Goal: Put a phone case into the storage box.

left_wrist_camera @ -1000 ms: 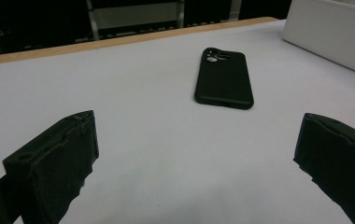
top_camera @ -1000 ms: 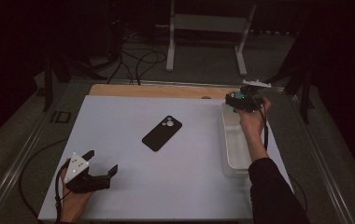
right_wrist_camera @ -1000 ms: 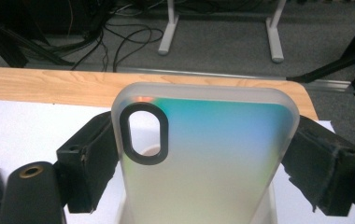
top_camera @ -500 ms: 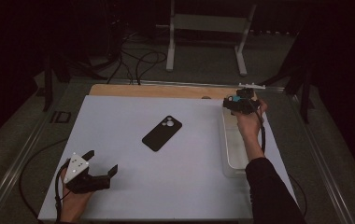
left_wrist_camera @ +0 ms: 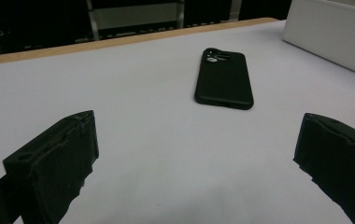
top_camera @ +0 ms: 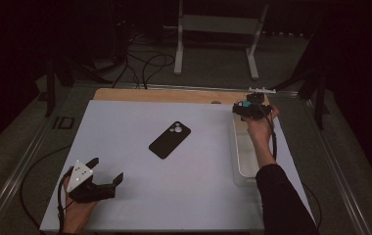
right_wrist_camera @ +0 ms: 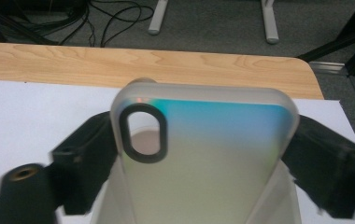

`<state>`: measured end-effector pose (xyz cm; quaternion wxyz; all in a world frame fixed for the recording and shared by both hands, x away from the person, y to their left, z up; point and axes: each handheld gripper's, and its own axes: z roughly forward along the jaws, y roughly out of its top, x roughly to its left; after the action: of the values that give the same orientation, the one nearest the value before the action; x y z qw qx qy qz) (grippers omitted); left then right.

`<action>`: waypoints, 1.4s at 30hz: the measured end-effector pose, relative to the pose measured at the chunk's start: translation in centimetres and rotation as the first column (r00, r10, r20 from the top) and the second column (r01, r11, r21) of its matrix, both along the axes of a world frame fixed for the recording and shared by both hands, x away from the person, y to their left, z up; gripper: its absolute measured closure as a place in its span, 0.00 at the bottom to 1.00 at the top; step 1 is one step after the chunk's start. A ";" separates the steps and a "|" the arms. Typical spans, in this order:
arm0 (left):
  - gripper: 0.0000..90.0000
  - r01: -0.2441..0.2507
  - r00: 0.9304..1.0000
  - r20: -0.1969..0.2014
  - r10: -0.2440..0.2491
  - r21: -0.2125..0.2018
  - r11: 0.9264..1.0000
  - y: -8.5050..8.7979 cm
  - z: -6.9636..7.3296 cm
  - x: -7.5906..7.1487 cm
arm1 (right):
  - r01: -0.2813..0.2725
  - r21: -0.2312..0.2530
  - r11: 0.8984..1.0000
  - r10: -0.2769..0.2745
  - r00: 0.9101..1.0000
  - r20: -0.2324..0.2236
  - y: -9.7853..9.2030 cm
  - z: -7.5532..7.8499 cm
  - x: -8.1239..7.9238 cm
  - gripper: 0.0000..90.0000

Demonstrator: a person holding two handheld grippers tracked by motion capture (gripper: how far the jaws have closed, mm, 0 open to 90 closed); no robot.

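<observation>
Right gripper view: right gripper (right_wrist_camera: 203,154) pinches a translucent phone case (right_wrist_camera: 203,158) — left gripper (left_wrist_camera: 189,163) spread, black phone (left_wrist_camera: 223,78) ahead.

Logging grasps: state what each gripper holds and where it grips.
The right gripper clamps a translucent iridescent phone case by its two long side edges. The left gripper is open, holding nothing.

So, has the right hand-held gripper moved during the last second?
Yes. The right hand-held gripper has shifted a little left and toward the table's far wooden edge, staying above the bin's far end.
</observation>
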<state>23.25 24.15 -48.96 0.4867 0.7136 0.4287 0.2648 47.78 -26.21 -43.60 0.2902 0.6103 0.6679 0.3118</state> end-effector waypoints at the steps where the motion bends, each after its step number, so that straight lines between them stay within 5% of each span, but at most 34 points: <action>1: 0.00 0.000 1.000 0.000 0.000 0.000 1.000 0.0 0.0 0.0 | 0.000 0.000 1.000 0.000 1.000 0.000 0.0 0.0 0.0 0.12; 14: 0.00 -0.002 1.000 0.000 0.002 0.001 1.000 0.0 0.0 0.0 | -0.004 0.020 1.000 0.003 1.000 0.024 -0.5 0.5 -0.3 0.10; 20: 0.00 -0.003 1.000 -0.001 0.003 0.001 1.000 0.0 0.0 0.0 | -0.065 0.008 0.998 0.064 0.996 0.060 -0.1 1.7 -1.6 0.10; 27: 0.00 -0.005 1.000 -0.003 0.005 0.000 1.000 -0.1 -0.1 0.1 | -0.167 0.007 0.986 0.165 0.982 0.090 0.6 2.3 -3.7 0.10; 32: 0.00 -0.008 1.000 -0.003 0.008 -0.001 1.000 -0.1 -0.1 0.0 | -0.270 0.006 0.963 0.267 0.956 0.123 1.6 2.9 -6.1 0.10; 41: 0.00 -0.008 1.000 -0.008 0.008 0.004 1.000 0.0 -0.1 0.1 | -0.360 0.044 0.932 0.348 0.921 0.175 2.6 3.3 -9.7 0.10; 42: 0.00 -0.007 1.000 -0.008 0.007 0.004 1.000 -0.1 -0.1 0.1 | -0.382 0.046 0.923 0.368 0.912 0.181 2.8 3.3 -10.5 0.10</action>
<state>23.35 24.09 -49.10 0.4827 0.7140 0.4326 0.2646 37.28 -23.39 -40.26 0.2556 0.4532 0.7325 0.4389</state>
